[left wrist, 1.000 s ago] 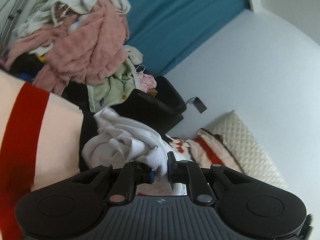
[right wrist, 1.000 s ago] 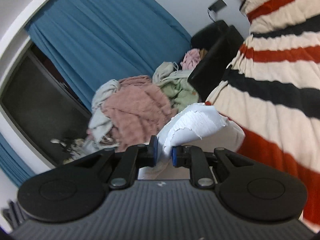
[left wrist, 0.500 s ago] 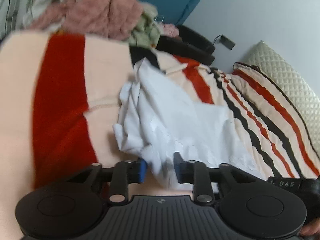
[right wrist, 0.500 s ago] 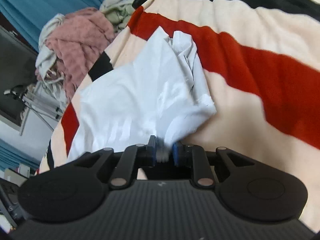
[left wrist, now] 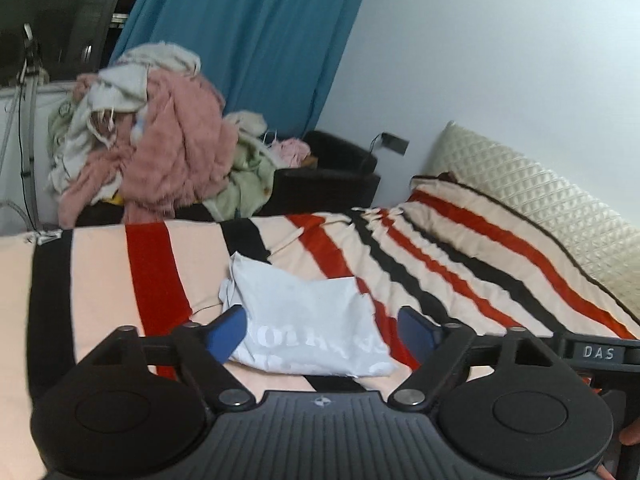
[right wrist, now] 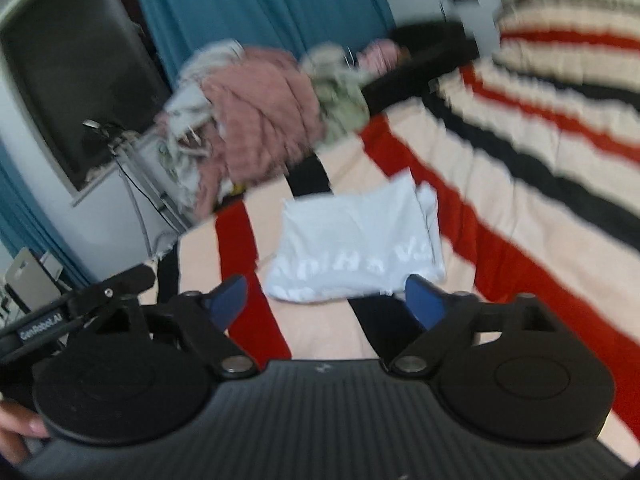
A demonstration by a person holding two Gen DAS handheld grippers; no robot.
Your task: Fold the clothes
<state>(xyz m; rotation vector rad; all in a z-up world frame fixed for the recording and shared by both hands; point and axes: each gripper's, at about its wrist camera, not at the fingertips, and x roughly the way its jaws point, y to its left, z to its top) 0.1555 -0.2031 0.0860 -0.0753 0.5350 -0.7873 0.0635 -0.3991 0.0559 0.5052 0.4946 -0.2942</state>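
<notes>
With both the left gripper [left wrist: 320,330] and right gripper [right wrist: 326,296] spread wide and empty, the folded shirt [left wrist: 308,320] lies loose on the bed [left wrist: 480,264], where a careless brush could undo its untidy sleeve edge.

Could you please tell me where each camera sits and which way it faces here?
Left wrist: rides the left tool, facing across the striped blanket to the wall; right fingertip at the edge.
Right wrist: rides the right tool, facing the curtain; left fingers visible.
Shared: white shirt, laundry pile.
</notes>
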